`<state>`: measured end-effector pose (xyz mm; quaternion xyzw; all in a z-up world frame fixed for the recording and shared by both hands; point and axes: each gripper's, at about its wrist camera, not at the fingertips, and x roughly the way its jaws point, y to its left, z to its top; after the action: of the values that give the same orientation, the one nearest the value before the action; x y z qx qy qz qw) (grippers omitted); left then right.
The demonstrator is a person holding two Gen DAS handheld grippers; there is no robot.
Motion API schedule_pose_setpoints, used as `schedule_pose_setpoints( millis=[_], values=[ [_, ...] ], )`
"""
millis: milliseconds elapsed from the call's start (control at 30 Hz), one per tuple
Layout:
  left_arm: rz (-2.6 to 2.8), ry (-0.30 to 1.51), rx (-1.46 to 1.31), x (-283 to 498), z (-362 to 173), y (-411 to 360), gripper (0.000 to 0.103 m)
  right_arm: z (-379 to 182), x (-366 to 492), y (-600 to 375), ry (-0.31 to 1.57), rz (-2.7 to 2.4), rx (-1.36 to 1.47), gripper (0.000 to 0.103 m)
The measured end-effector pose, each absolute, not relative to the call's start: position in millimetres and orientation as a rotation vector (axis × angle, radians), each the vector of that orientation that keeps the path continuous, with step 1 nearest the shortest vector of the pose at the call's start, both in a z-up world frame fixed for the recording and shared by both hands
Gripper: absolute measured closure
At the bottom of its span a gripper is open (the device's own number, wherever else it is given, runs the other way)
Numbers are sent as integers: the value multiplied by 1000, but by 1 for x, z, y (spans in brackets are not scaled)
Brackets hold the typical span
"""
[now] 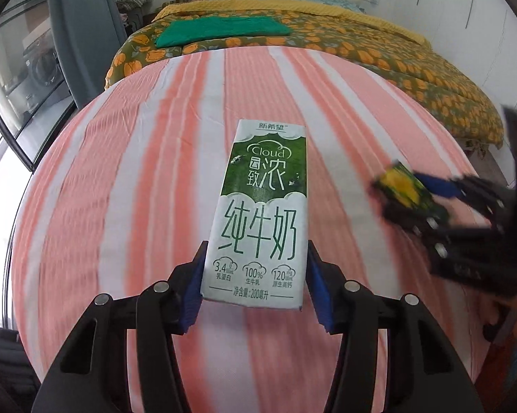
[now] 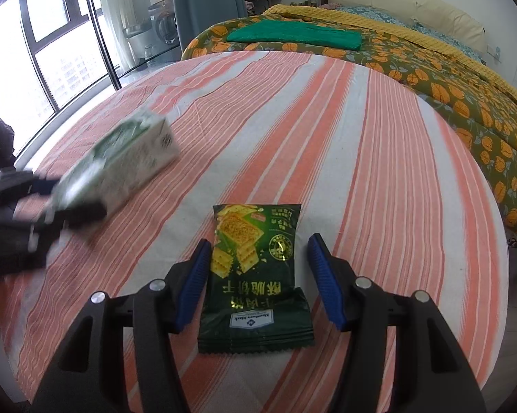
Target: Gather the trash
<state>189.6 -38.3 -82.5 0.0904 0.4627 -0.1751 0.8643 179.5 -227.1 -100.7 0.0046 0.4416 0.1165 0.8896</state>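
The left gripper (image 1: 255, 285) is clamping a white-and-green milk carton (image 1: 258, 213) across its lower end, both blue pads (image 1: 193, 296) pressing on the carton's narrow sides, so the box is standing out forward along the fingers with its printed face toward the camera. Gripping near the base probably suits a light, likely emptied box, though the long free end could swing.

The right gripper (image 2: 258, 282) is sitting around a dark green cracker packet (image 2: 255, 275). Its left pad (image 2: 193, 285) is touching the packet's edge, while a gap is showing at the right pad, so whether the jaws are truly pinching the packet cannot be told from these views. The packet is hanging forward between the fingers, its crimped seam nearest the camera.

Both grippers are hovering side by side above the pink-and-white striped bedsheet (image 2: 379, 172), pointing toward the head of the bed, and each is appearing blurred in the other's view, which suggests motion. Beyond the sheet, a folded green cloth (image 2: 292, 36) is lying on an orange-flowered quilt (image 2: 465, 103). No bin is showing, so the drop-off place is unknown.
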Motion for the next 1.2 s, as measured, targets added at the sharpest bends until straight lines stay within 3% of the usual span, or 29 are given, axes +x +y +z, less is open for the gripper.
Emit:
schedule_pose_setpoints(
  millis=[100,233,367,467,567,733,867,1067,1200],
  values=[
    [-380,975,167,172,-84,-42,49,-99,176,-236,916,247,46,46],
    [-380,962,159,169,-84,-42,28,-97,167,-233,922,257,6,47],
    [-364,948,182,174,-86,-45,17,-94,164,-224,930,280,-61,46],
    [-351,981,193,179,-96,-47,16,-96,169,-220,947,286,-104,47],
    [-330,971,194,174,-101,-45,11,-95,166,-221,955,288,-107,56],
    [-290,947,174,167,-104,-41,6,-95,140,-224,950,290,-135,58],
    [-274,946,176,168,-104,-42,5,-97,138,-226,919,248,-127,47],
    [-276,947,171,168,-104,-41,5,-99,158,-226,944,196,-35,44],
    [-277,947,169,168,-104,-41,5,-100,168,-229,939,182,-9,35]
  ],
)
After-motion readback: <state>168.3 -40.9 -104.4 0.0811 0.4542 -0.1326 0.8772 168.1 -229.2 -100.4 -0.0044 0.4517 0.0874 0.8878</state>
